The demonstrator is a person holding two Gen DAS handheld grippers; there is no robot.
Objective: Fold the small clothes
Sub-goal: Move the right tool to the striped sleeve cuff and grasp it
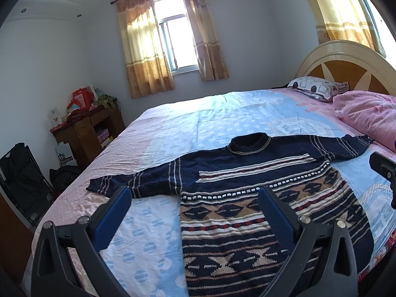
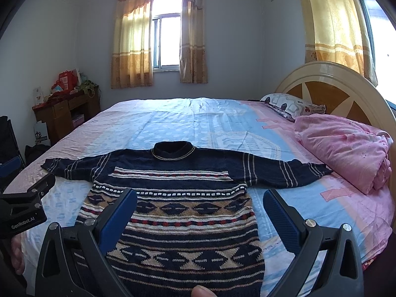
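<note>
Left gripper (image 1: 195, 198) jaws spread wide, nothing between them, hovering above the sweater's left half near the hem; right gripper (image 2: 200, 199) jaws equally wide apart, holding nothing, over the lower right body of the same garment. Knit sweater (image 2: 183, 178) lies flat on the bed (image 2: 173, 123), front up, collar pointing away toward the window (image 2: 168, 39), both sleeves stretched straight out to the sides, unfolded. Navy base, round ribbed collar with tan-striped trim, thin pale stripes across sleeves, body banded in cream, tan and red with navy diamond and hourglass motifs plus a row of small white blocks. Sheet is pink and light blue with dots. Pink quilt (image 2: 346, 148) bunched beside the right sleeve tip, patterned pillow (image 2: 289, 105) behind it, against the cream-and-wood headboard (image 2: 329, 86). In the right wrist view, the left unit's body reads "GenRobot.AI". Wooden cabinet (image 2: 64, 113) by the far wall holds red bags; their writing is unreadable.
</note>
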